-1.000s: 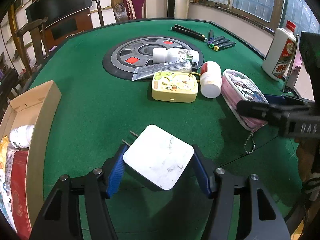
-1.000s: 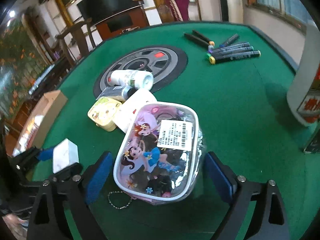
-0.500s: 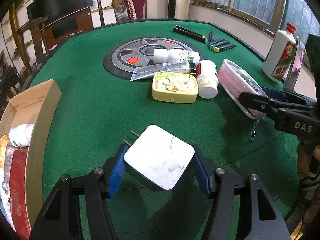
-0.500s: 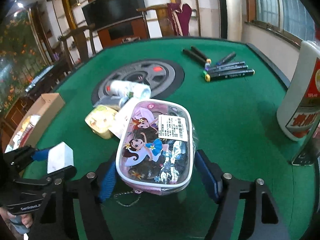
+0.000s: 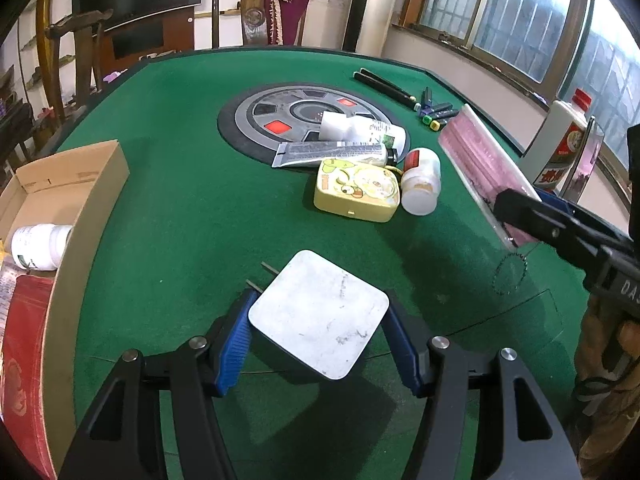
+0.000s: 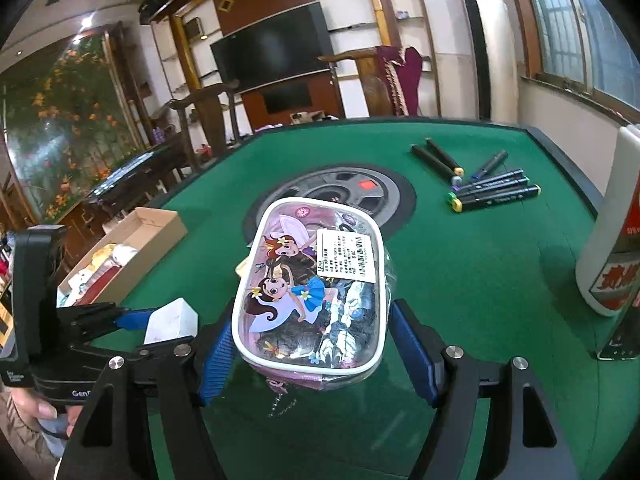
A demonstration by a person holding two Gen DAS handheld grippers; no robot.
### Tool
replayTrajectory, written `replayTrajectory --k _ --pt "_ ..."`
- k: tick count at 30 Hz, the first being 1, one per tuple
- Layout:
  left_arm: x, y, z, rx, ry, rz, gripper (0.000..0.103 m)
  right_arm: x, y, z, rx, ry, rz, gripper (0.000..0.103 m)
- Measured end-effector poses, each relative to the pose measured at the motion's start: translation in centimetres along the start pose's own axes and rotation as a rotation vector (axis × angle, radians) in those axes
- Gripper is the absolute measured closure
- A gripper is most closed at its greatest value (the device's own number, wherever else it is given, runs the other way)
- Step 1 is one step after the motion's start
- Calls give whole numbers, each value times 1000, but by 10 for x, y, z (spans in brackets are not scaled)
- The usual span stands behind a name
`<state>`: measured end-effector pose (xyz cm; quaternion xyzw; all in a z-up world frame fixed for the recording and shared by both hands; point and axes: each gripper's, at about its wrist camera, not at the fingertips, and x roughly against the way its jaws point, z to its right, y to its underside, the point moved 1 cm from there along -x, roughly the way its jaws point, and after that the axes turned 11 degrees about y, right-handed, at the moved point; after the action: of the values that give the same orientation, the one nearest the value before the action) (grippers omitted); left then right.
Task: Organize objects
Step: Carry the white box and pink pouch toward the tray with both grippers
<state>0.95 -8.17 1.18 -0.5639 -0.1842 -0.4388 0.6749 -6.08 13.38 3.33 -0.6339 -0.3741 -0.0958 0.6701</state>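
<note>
At the far left of the left wrist view the cardboard box (image 5: 80, 184) is sitting at the edge of the green table (image 5: 180, 216), cut off by the frame; a white bottle (image 5: 38, 246) and a red packet (image 5: 24, 360) are showing inside, the rest hidden. The left gripper (image 5: 318, 336) is pinching the white charger (image 5: 318, 314) by its sides between blue pads, two prongs poking out at its far left corner; its underside is hidden. Further right, a grey tube (image 5: 332, 152), a yellow cartoon case (image 5: 356, 190) and a small white jar (image 5: 420, 186) are lying bunched together, touching. Markers (image 5: 434, 114) are partly hiding behind the pink pencil pouch (image 5: 484, 168), seen edge-on here, its near end covered by the right gripper's black finger. A white liquor bottle (image 5: 560, 148) is standing at the right rim.

In the right wrist view the right gripper (image 6: 316, 352) is gripping the pouch (image 6: 310, 296), lifted clear of the felt; its jaws have just been closing on it. Its chain is dangling below, blurred. The label print is too small to read.
</note>
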Motion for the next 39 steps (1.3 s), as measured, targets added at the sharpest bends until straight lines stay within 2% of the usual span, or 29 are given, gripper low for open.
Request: replayTrajectory --k 26,39 --pt "60 3 -22 53 -58 115 42 -6 4 -16 -12 -40 -2 26" --pt "88 3 -33 54 -89 174 42 -12 4 -44 -6 -88 -14 26"
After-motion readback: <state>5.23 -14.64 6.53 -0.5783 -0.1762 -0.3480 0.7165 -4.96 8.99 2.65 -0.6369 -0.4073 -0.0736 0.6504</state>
